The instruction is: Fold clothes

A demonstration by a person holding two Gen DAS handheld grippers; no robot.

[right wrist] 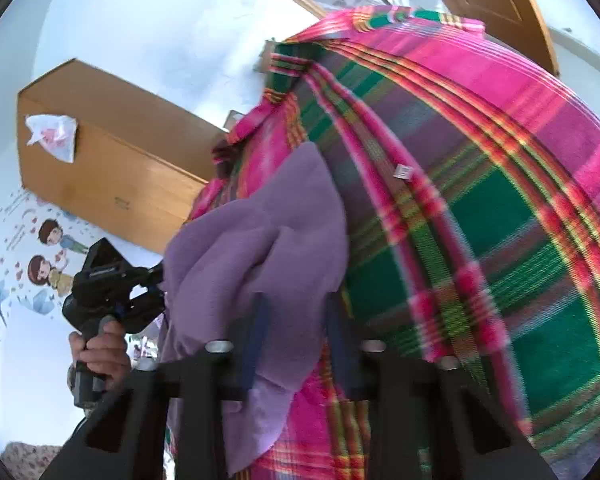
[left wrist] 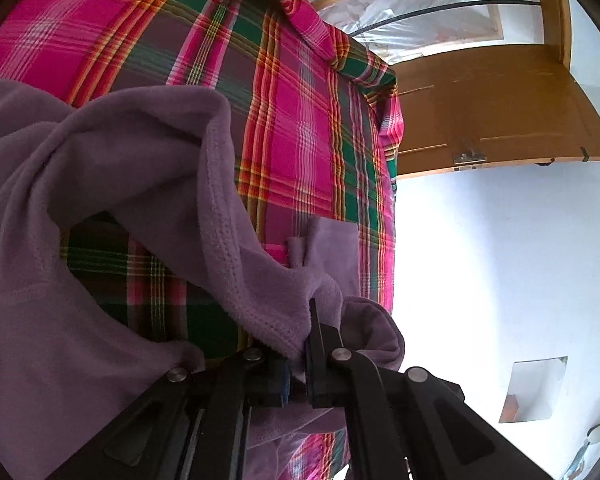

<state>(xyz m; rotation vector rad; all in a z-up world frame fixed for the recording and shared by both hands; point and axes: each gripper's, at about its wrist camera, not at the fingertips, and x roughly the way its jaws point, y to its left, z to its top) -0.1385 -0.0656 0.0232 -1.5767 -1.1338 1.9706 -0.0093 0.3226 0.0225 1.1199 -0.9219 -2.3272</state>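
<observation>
Left wrist view: the left gripper [left wrist: 300, 354] has its fingers pressed together on the stitched hem of a purple fleece garment [left wrist: 112, 148], pinching a fold of it. The fleece rises from the pinch and drapes leftward in loose folds over a pink-and-green plaid bedsheet [left wrist: 300, 128] (a small corner of fleece also lies flat on the sheet just beyond the fingers). A brown wooden door [left wrist: 496, 108] stands past the bed's far edge.

Right wrist view: the right gripper [right wrist: 296, 344] shows its two blue-padded fingers spread apart, with a bunch of the purple fleece between them; whether either pad actually presses the cloth I cannot tell. The plaid sheet fills the right side. At the left, a hand [right wrist: 100, 354] grips the handle of the left gripper, which meets the fleece's edge. Behind it are a wooden cabinet [right wrist: 112, 168] and cartoon wall stickers [right wrist: 48, 256].
</observation>
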